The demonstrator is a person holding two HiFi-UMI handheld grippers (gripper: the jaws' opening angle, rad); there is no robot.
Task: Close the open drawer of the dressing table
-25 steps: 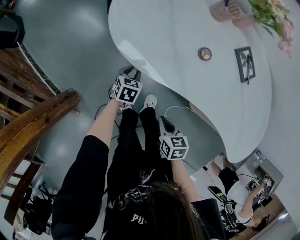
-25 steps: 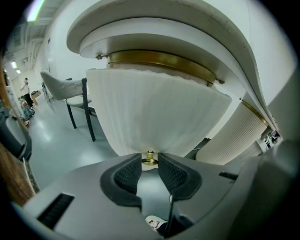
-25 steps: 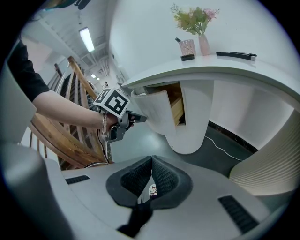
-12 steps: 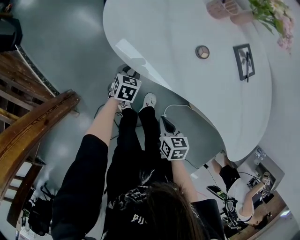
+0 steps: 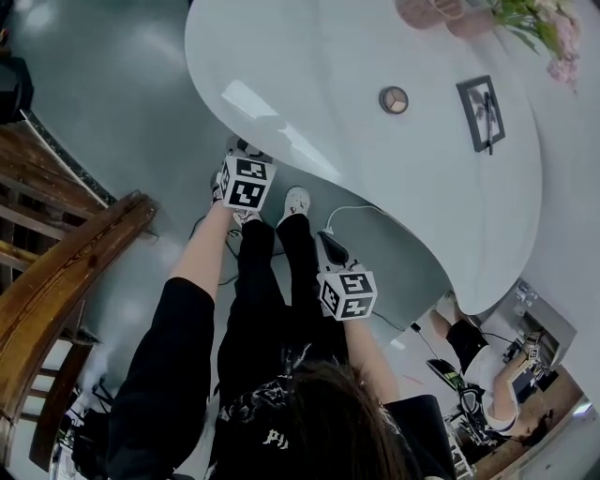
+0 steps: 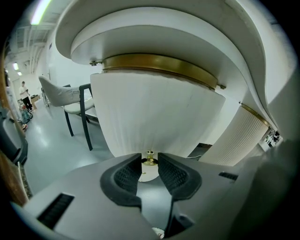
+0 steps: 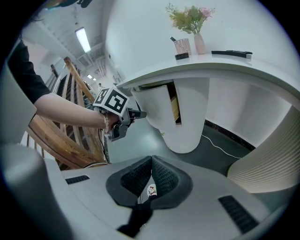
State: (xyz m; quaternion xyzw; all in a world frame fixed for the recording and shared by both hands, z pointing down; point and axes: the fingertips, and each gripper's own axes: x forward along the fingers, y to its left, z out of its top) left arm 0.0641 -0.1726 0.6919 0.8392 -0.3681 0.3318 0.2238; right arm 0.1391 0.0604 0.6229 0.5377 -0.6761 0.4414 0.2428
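Observation:
The dressing table's white fluted drawer front (image 6: 154, 117) fills the left gripper view, under a brass band (image 6: 159, 65). My left gripper (image 6: 150, 161) is shut on the drawer's small brass knob (image 6: 150, 158), which sits between the pad tips. In the right gripper view the drawer (image 7: 157, 110) stands slightly out from the table body, with a strip of its wooden inside (image 7: 175, 105) showing, and the left gripper (image 7: 136, 114) is at its front. My right gripper (image 7: 151, 164) hangs shut and empty over the floor, apart from the table. In the head view the left cube (image 5: 246, 181) is at the table edge.
The white tabletop (image 5: 328, 75) carries a round dish (image 5: 393, 99), a photo frame (image 5: 480, 112), a pink cup (image 5: 427, 11) and flowers (image 5: 539, 23). A wooden stair rail (image 5: 66, 281) is on the left. A white cable (image 5: 352, 211) lies on the floor. Chairs (image 6: 70, 101) stand beyond.
My left gripper has moved a little further in under the table's edge. The right gripper has stayed where it was.

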